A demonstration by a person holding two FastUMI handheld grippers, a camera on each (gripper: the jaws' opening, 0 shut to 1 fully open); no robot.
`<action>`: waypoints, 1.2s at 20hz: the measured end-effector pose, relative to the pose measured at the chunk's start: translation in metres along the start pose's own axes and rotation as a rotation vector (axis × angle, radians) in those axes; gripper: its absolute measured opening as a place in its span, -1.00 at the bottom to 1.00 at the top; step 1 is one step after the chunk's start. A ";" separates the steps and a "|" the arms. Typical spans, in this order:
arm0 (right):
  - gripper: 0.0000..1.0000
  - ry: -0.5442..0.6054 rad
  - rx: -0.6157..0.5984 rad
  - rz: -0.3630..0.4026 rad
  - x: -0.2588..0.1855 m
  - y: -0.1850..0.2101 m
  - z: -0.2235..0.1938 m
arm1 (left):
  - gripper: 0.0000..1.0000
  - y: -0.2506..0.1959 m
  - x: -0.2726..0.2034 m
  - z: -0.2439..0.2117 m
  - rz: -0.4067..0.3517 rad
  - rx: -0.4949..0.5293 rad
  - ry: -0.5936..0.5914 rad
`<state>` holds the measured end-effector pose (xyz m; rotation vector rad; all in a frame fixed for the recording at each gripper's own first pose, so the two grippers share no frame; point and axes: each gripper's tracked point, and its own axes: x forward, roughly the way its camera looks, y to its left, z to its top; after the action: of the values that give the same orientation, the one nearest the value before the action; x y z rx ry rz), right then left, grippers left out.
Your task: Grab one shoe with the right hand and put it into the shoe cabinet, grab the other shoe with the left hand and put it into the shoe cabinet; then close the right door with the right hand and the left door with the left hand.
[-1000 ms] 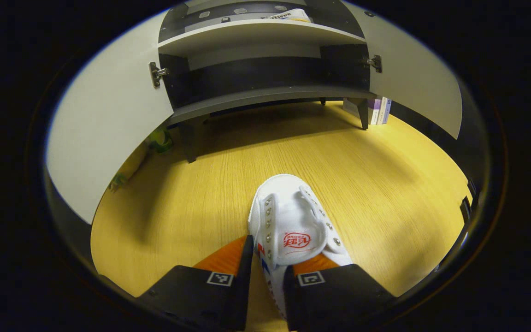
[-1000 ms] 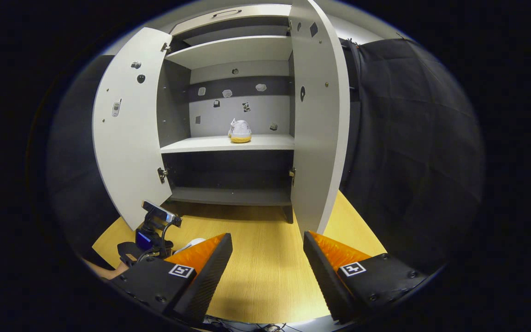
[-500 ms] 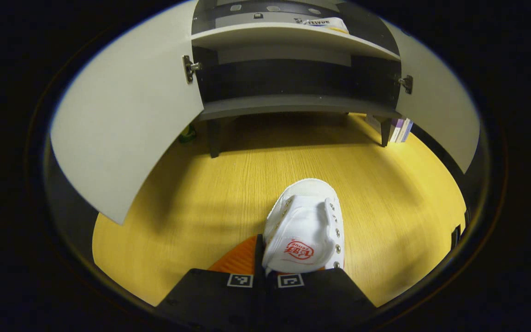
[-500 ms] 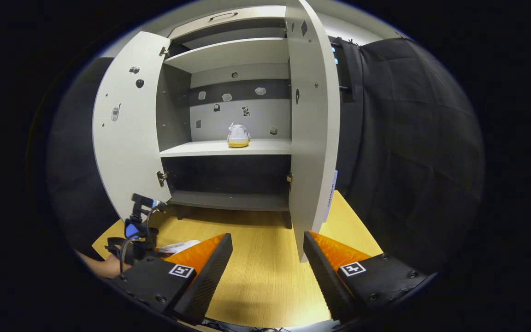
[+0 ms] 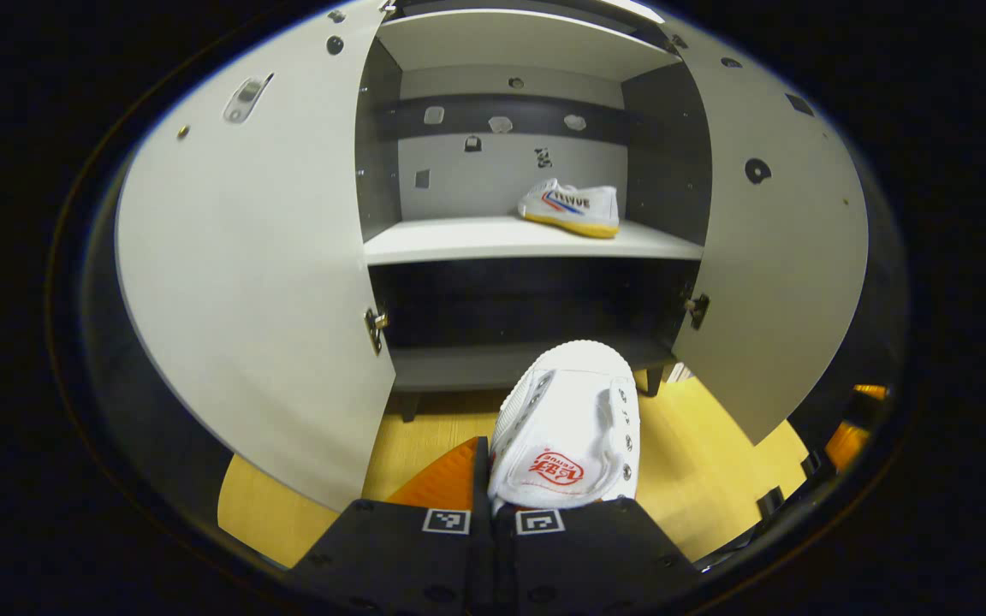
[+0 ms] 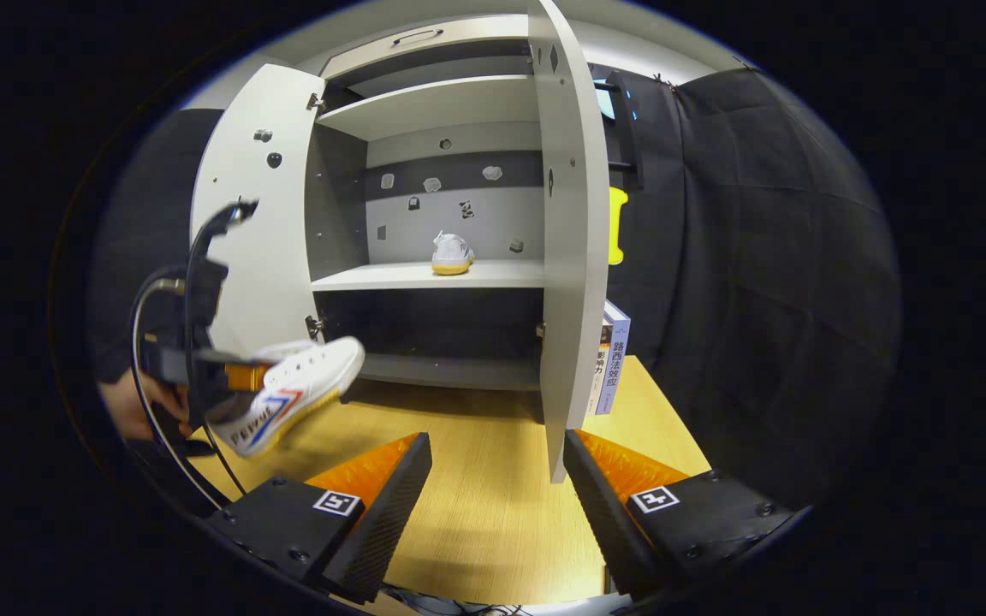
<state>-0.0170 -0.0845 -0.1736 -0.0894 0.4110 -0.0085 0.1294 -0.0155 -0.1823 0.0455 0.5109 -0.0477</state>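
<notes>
A white canvas shoe [image 5: 568, 428] hangs in the air before the open shoe cabinet [image 5: 510, 239], toe toward it. My left gripper [image 5: 493, 505] is shut on the shoe's heel collar. The right gripper view shows this shoe [image 6: 288, 395] lifted at the left, held by the left gripper [image 6: 240, 376] with a hand behind it. A second white shoe [image 5: 570, 207] with a yellow sole lies on the middle shelf, and the right gripper view has that same shoe [image 6: 452, 253] too. My right gripper [image 6: 497, 479] stands open over the wooden floor with nothing between its fingers. Both doors are wide open.
The left door [image 5: 253, 274] and right door [image 5: 767, 257] flank the opening. In the right gripper view the right door's edge [image 6: 566, 257] stands close ahead, with books [image 6: 608, 355] behind it against the black cloth. The lower shelf [image 5: 476, 364] is dark.
My left gripper has lifted the shoe off the floor and tilted up toward the cabinet's middle shelf. The right gripper has barely moved and stays open.
</notes>
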 end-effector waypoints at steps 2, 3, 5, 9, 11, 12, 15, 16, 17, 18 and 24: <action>0.96 0.002 -0.014 0.003 -0.003 -0.005 -0.003 | -0.90 -0.002 -0.003 0.049 -0.001 -0.014 -0.055; 0.97 0.001 -0.020 0.000 -0.004 -0.008 -0.004 | -0.90 -0.002 -0.002 0.073 -0.001 -0.019 -0.081; 0.97 0.001 -0.014 -0.002 -0.005 -0.013 -0.005 | -0.91 0.004 0.009 0.120 0.009 -0.023 -0.133; 0.96 -0.014 -0.009 -0.024 -0.007 -0.029 -0.004 | -0.91 0.026 0.046 0.191 0.066 -0.005 -0.174; 0.97 -0.030 -0.003 -0.036 -0.008 -0.036 -0.001 | -0.91 0.035 0.071 0.214 0.083 -0.037 -0.165; 0.97 -0.034 0.003 -0.041 -0.009 -0.038 0.000 | -0.90 0.040 0.088 0.225 0.090 -0.066 -0.171; 0.96 -0.027 0.016 -0.050 -0.011 -0.043 -0.003 | -0.90 0.052 0.138 0.256 0.119 -0.081 -0.121; 0.96 -0.026 0.014 -0.055 -0.012 -0.044 -0.003 | -0.89 0.056 0.155 0.261 0.128 -0.088 -0.100; 0.97 -0.025 0.010 -0.059 -0.013 -0.045 -0.004 | -0.91 0.061 0.175 0.266 0.133 -0.095 -0.071; 0.97 -0.026 0.003 -0.065 -0.014 -0.046 -0.003 | -0.90 0.068 0.196 0.270 0.146 -0.104 -0.040; 0.96 -0.023 0.012 -0.131 -0.021 -0.064 -0.004 | -0.89 0.075 0.272 0.274 0.174 -0.120 0.131</action>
<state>-0.0373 -0.1484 -0.1634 -0.1048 0.3816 -0.1384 0.5048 0.0345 -0.0742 -0.0244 0.6376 0.1565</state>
